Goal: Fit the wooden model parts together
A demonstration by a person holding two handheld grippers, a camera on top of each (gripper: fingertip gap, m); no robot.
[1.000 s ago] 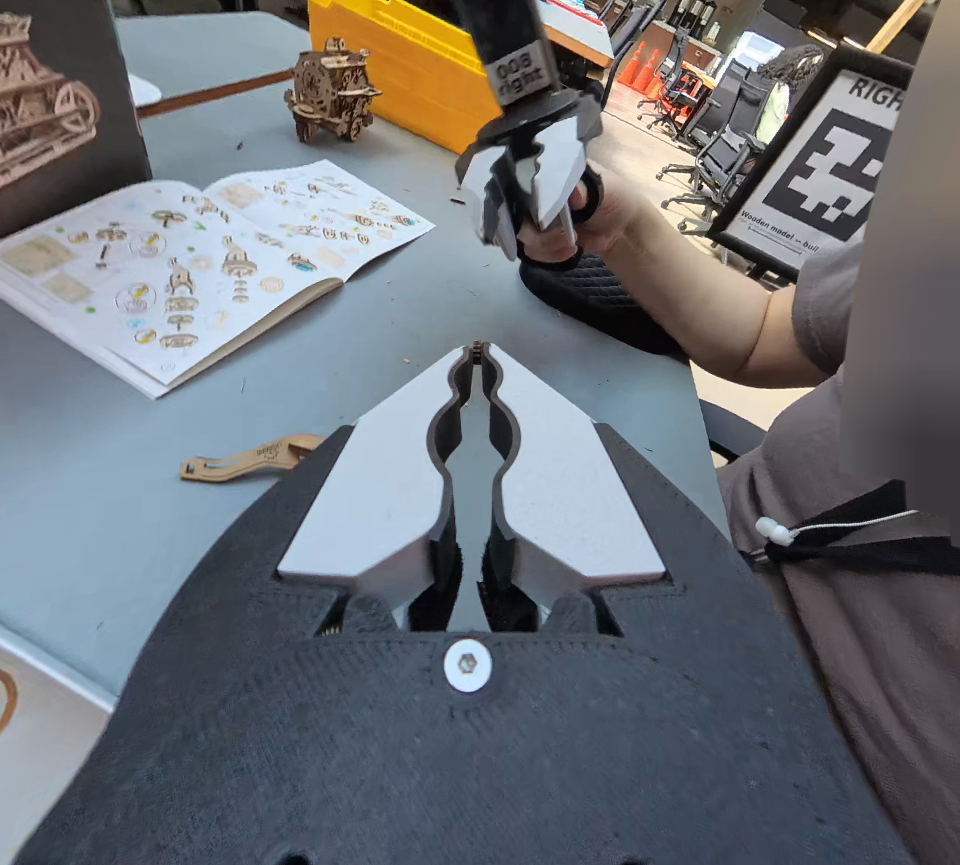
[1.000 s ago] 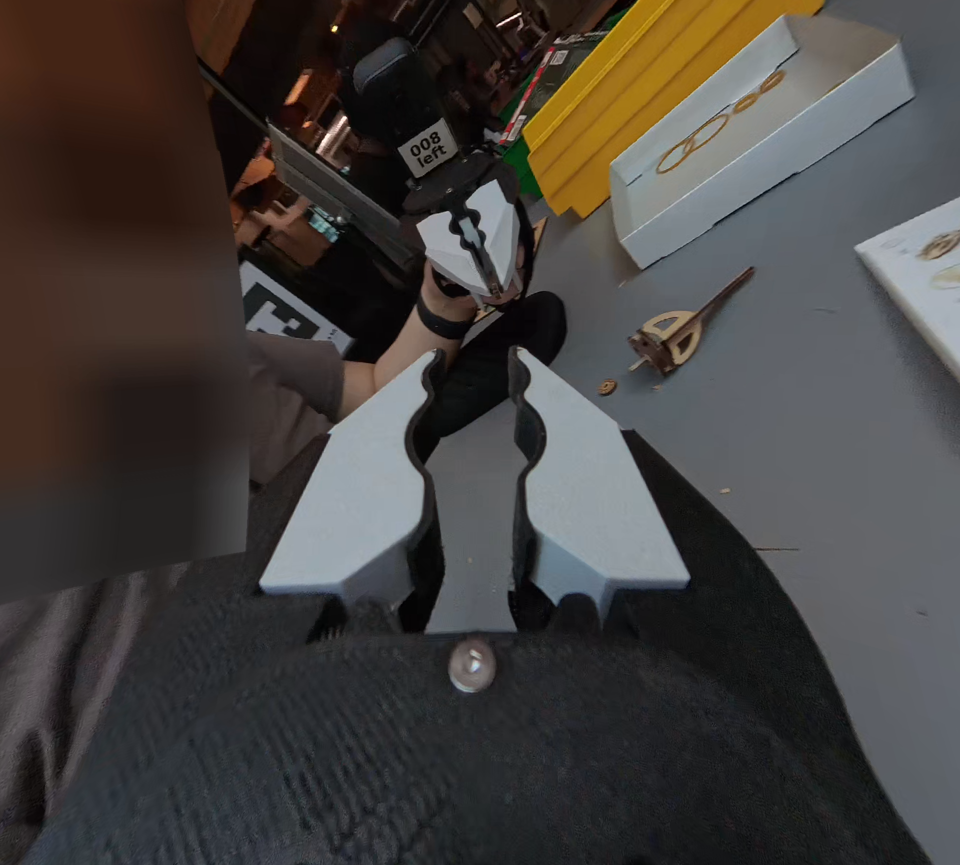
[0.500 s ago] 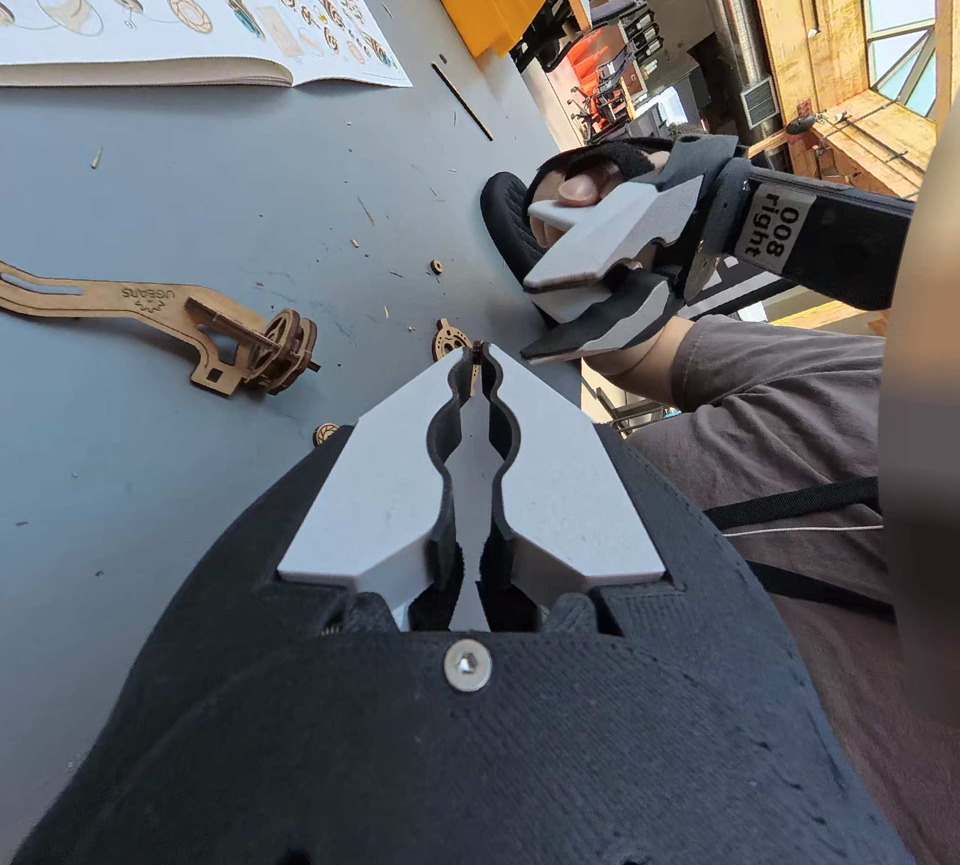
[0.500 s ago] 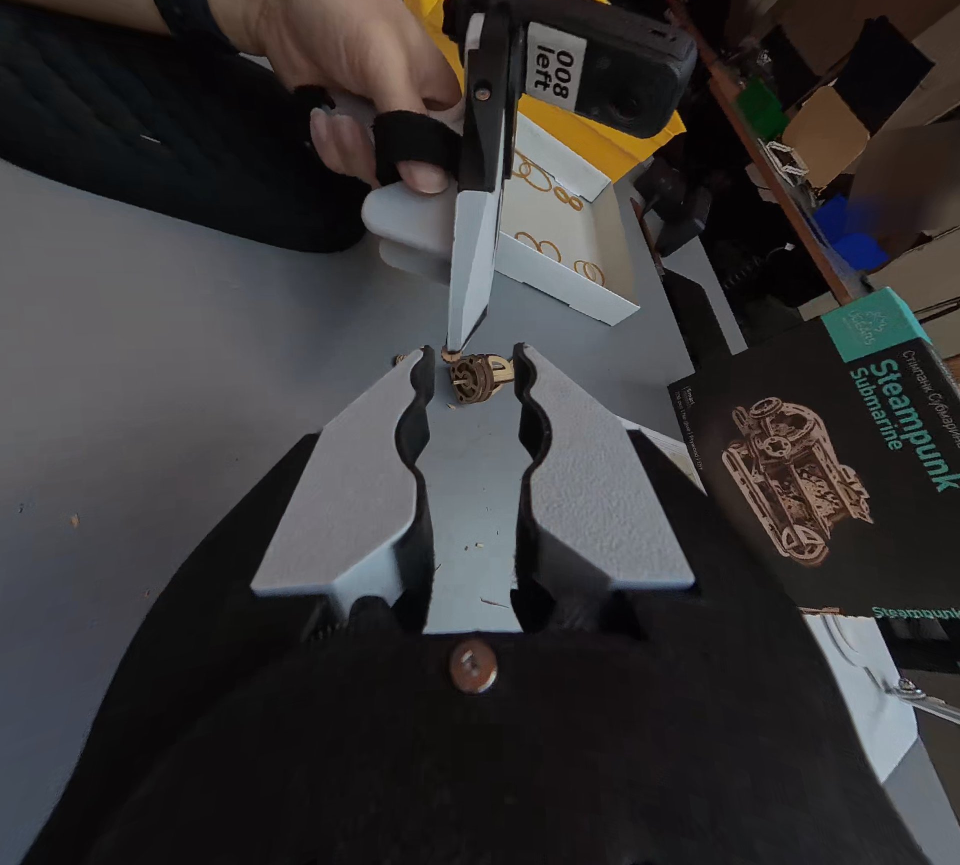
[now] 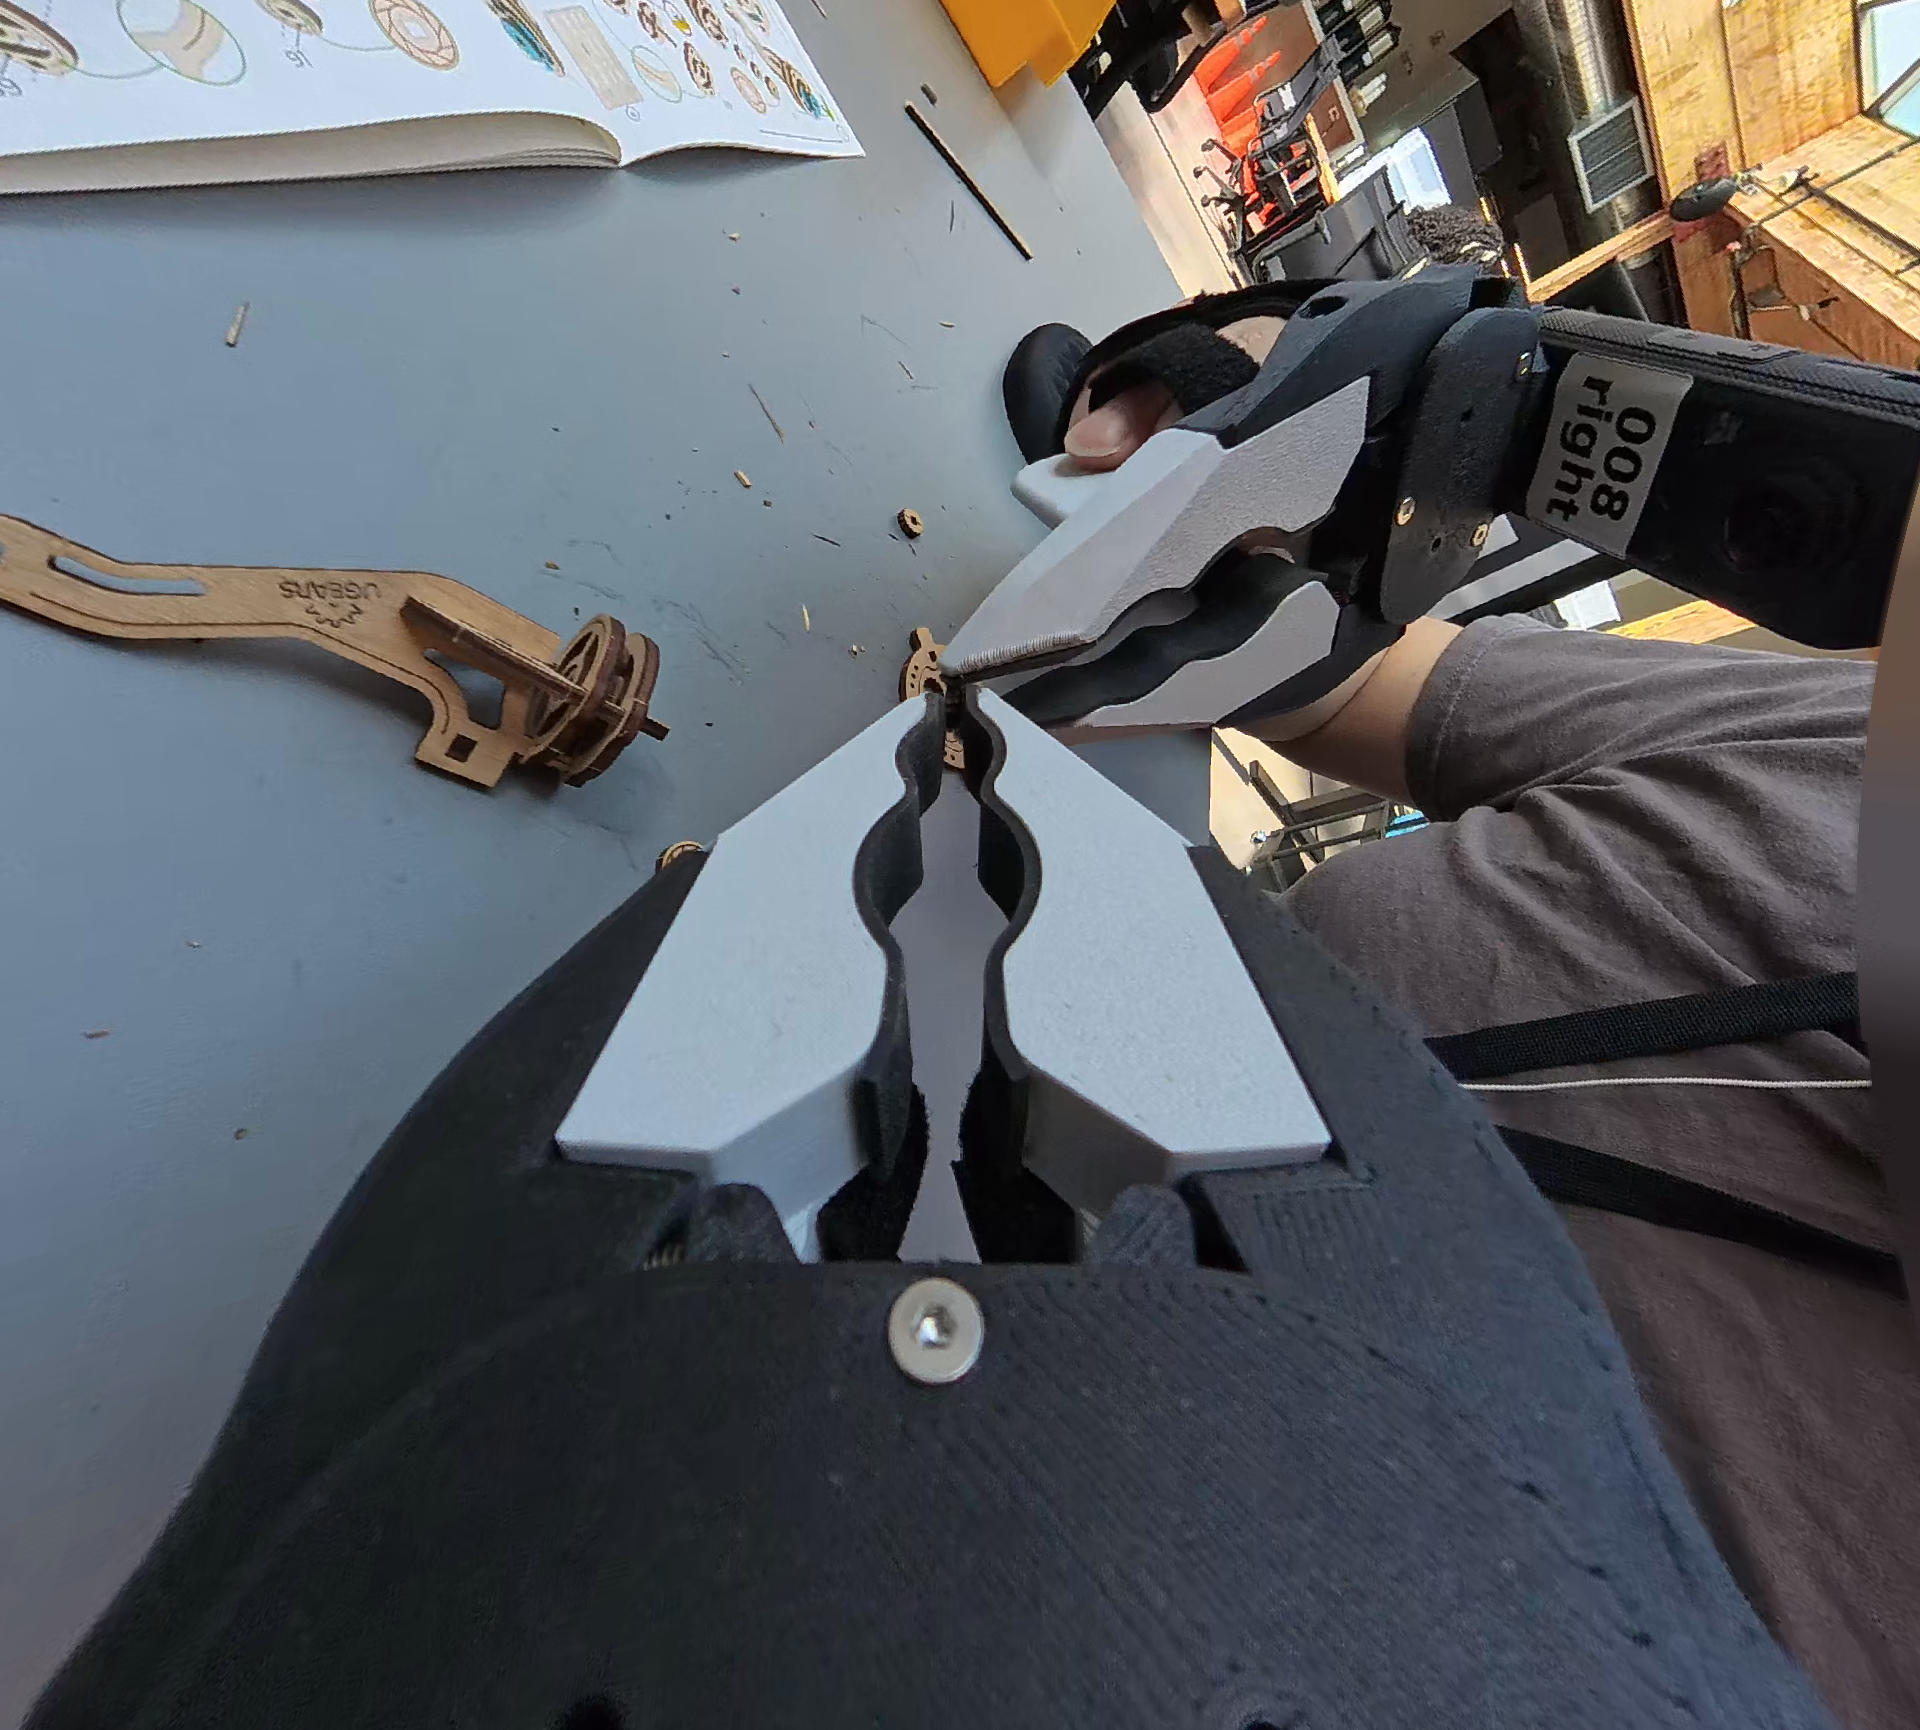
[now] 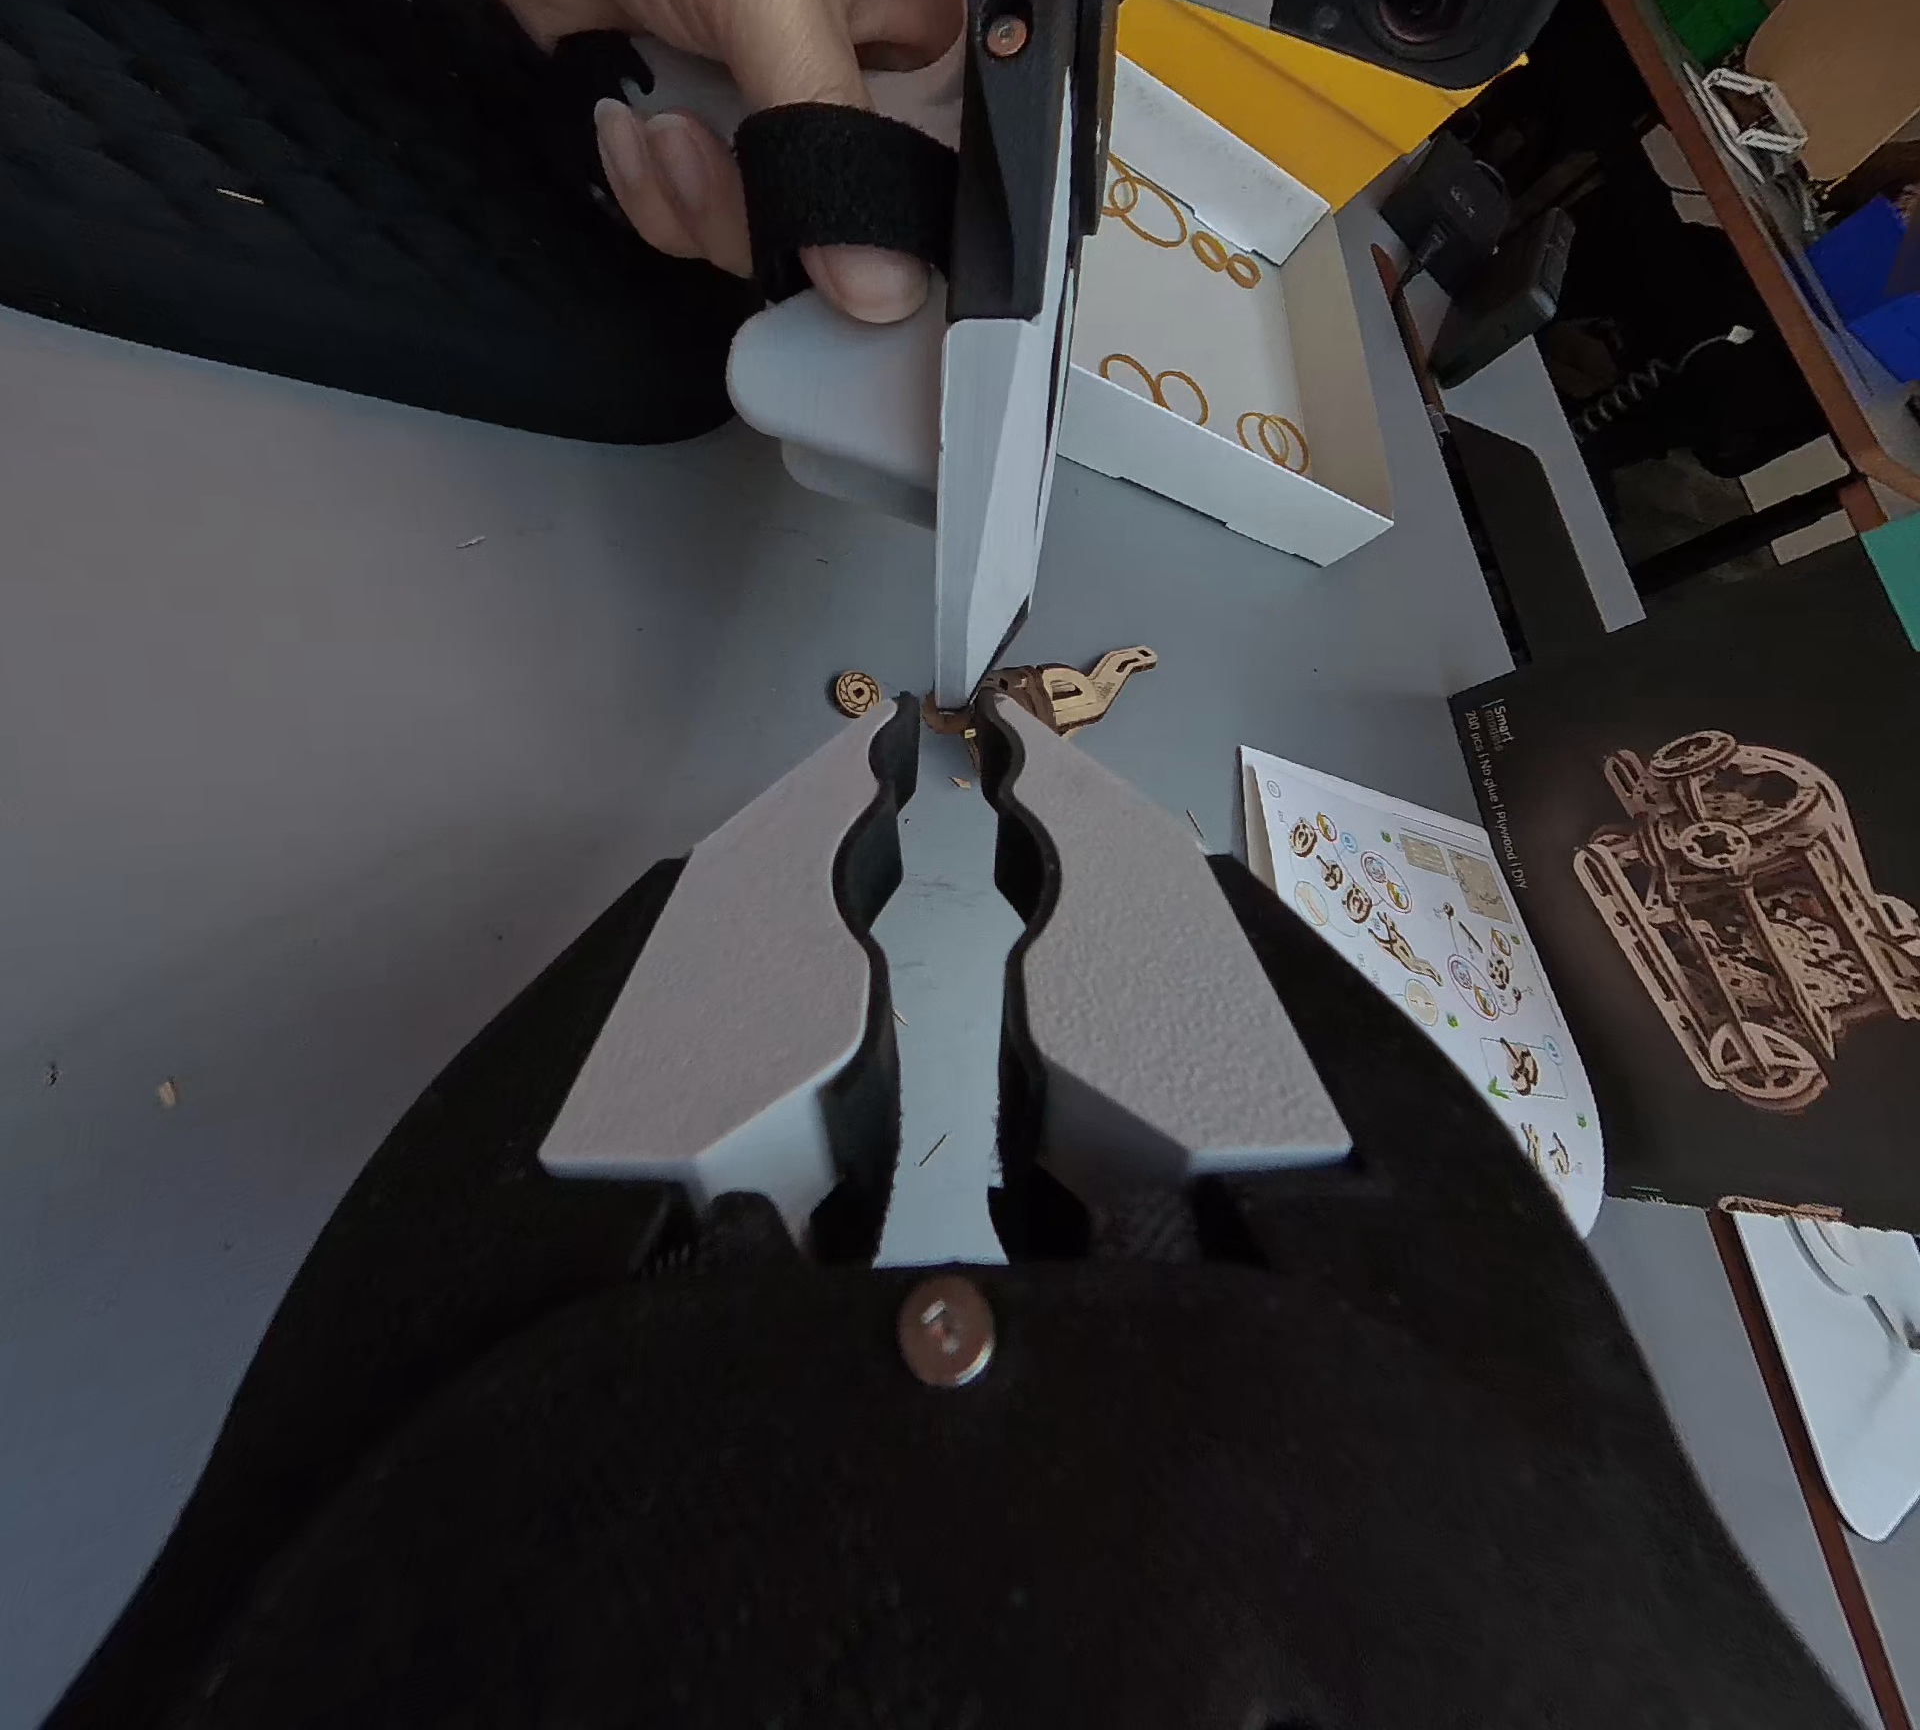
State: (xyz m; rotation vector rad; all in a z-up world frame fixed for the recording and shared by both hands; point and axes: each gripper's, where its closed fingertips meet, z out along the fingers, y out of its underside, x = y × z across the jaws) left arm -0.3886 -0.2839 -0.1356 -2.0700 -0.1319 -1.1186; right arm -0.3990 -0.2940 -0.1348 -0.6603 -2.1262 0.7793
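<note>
Two grippers now tip to tip at frame centre, where half a second ago stood apart. Left gripper (image 5: 948, 716) pinching a small wooden gear piece (image 5: 951, 740); right gripper (image 6: 948, 719) narrowed around the same small part, firm contact not certain. Probably handing over or pressing parts together. Farther left, wooden lever assembly (image 5: 499, 678) lying on grey table (image 5: 312, 381). Upper left, instruction booklet (image 5: 416, 18) open.
</note>
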